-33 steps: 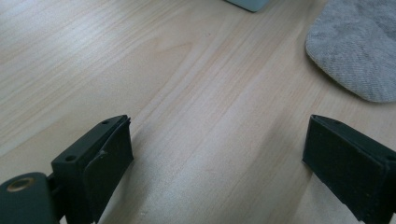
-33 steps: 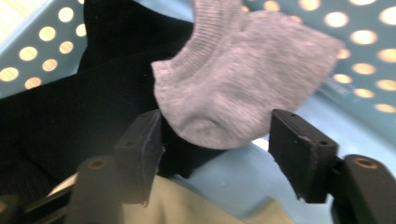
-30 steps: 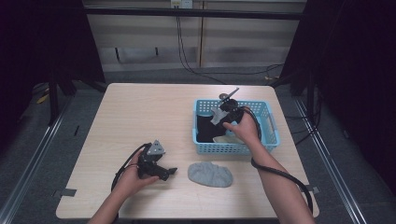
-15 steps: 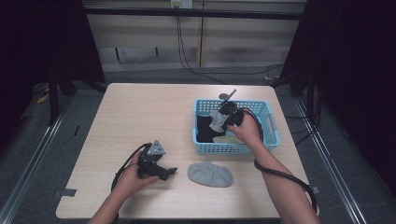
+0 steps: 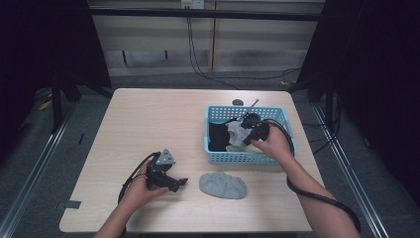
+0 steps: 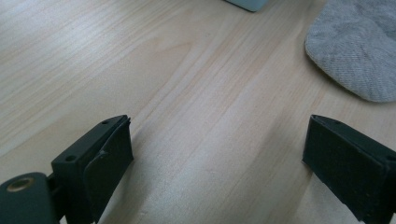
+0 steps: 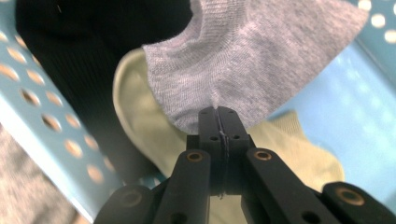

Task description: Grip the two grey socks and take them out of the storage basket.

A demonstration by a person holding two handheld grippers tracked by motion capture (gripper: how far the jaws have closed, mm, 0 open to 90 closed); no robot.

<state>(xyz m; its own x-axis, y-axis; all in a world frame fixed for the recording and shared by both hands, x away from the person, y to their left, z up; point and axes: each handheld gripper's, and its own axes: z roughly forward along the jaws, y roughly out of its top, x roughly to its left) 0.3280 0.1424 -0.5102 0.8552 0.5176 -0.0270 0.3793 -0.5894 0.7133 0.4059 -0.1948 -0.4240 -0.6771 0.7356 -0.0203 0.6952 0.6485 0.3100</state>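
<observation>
One grey sock already lies on the bench. Your right gripper has its jaws clenched on a second grey sock inside the basket; black and pale ones remain there. Your left gripper rests on the bench, jaws spread and empty.

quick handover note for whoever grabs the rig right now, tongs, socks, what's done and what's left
Right tongs: shut on the edge of a grey sock inside the blue basket, above a pale yellow sock and a black garment.
Left tongs: open, holding nothing, low over the table, near the grey sock on the table.
Done: one grey sock lies in front of the basket.
Left: probably lift the held grey sock out and set it by its match; the yellow and black items remain in the basket.
</observation>
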